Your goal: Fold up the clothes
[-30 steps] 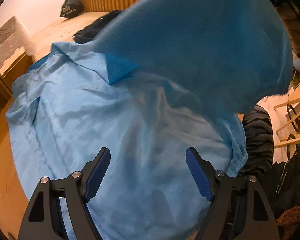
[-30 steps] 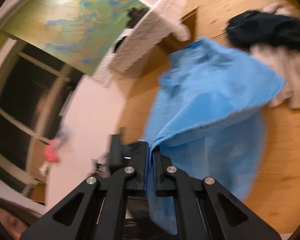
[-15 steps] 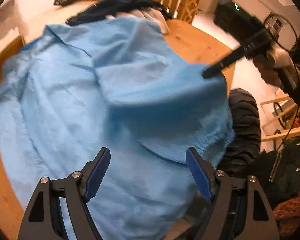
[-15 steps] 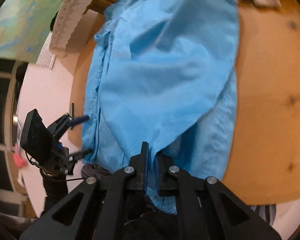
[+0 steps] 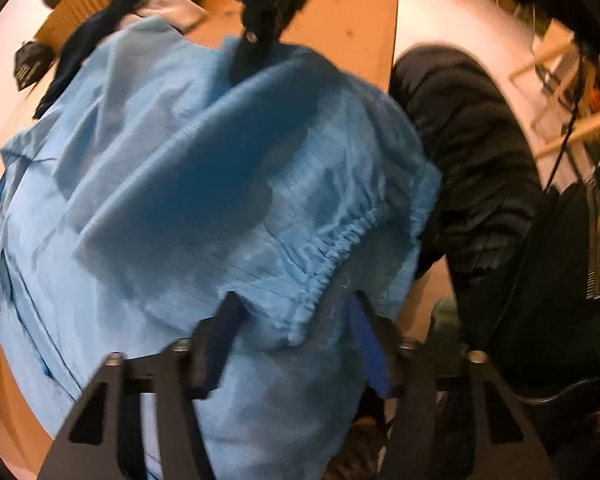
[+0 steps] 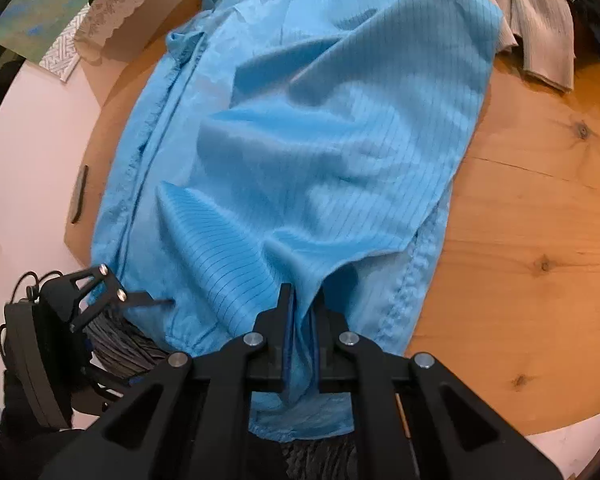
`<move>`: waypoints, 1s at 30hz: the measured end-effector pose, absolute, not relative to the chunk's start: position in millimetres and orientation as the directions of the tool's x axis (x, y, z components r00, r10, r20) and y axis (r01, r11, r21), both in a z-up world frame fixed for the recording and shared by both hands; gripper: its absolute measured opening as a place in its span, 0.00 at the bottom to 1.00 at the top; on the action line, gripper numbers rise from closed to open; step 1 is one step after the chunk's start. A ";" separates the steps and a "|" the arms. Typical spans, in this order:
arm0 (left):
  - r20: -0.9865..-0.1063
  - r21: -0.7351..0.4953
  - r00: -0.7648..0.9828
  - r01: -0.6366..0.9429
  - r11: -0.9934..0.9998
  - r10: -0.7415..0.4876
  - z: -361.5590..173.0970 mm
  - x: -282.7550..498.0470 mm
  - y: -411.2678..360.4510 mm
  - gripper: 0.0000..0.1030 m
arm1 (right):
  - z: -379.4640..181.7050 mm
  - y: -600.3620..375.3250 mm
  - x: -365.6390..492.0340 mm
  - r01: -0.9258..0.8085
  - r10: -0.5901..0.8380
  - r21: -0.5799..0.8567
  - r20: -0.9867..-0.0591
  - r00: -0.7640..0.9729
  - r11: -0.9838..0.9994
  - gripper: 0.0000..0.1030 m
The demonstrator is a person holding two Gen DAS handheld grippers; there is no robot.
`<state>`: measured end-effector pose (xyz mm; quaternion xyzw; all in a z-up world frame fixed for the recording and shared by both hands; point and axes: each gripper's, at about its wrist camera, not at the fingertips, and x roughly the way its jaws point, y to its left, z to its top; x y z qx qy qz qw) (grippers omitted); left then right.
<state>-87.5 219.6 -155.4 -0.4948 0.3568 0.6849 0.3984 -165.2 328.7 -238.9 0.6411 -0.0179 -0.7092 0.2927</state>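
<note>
A light blue striped jacket (image 6: pixel 340 128) lies spread on the round wooden table (image 6: pixel 540 208), with one part folded over its body. My right gripper (image 6: pixel 302 312) is shut on a bunch of this fabric at the near edge. The left wrist view shows the right gripper (image 5: pixel 252 44) again, coming down from the top onto the fold. My left gripper (image 5: pixel 292 332) is open, and the elastic cuff (image 5: pixel 332 264) lies between its blue pads (image 5: pixel 364 344). From the right wrist view, the left gripper (image 6: pixel 156 302) reaches the jacket's hem at the lower left.
A beige garment (image 6: pixel 540 32) and dark clothes (image 5: pixel 112 12) are heaped at the far side of the table. A white lace cloth (image 6: pixel 120 4) hangs beyond the edge. A person's dark striped leg (image 5: pixel 460 140) stands close to the table. Bare wood lies to the right of the jacket.
My right gripper brought the lifted fabric down and across the jacket toward the near edge. My left gripper moved onto the elastic cuff and its fingers stand closer together.
</note>
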 end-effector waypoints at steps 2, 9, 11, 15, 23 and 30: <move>-0.965 0.085 -0.177 -0.907 -0.412 0.192 -155.8 -88.6 223.0 0.45 | -236.5 330.4 -163.0 0.403 -0.428 0.386 -0.904 -0.015 -0.830 0.07; -0.959 -0.005 -0.117 -0.904 -0.427 0.260 -136.0 -88.4 219.3 0.17 | -228.0 336.5 -155.2 0.440 -0.393 0.334 -0.918 -0.047 -0.834 0.21; -0.945 -0.095 -0.060 -0.892 -0.443 0.323 -124.5 -88.3 212.1 0.17 | -225.6 338.3 -153.0 0.450 -0.383 0.319 -0.922 -0.056 -0.834 0.26; -0.921 -0.142 -0.037 -0.895 -0.423 0.389 -101.4 -78.8 202.0 0.17 | -220.8 341.7 -148.5 0.470 -0.363 0.288 -0.929 -0.075 -0.834 0.26; -0.929 -0.235 0.076 -0.879 -0.416 0.363 -126.7 -58.8 205.8 0.34 | -189.0 318.6 -194.0 0.514 -0.355 0.213 -0.915 -0.194 -0.831 0.26; -0.886 -0.201 -0.106 -0.789 -0.581 0.451 -93.1 -111.2 180.8 0.60 | -160.9 297.9 -234.4 0.545 -0.350 0.144 -0.889 -0.296 -0.826 0.26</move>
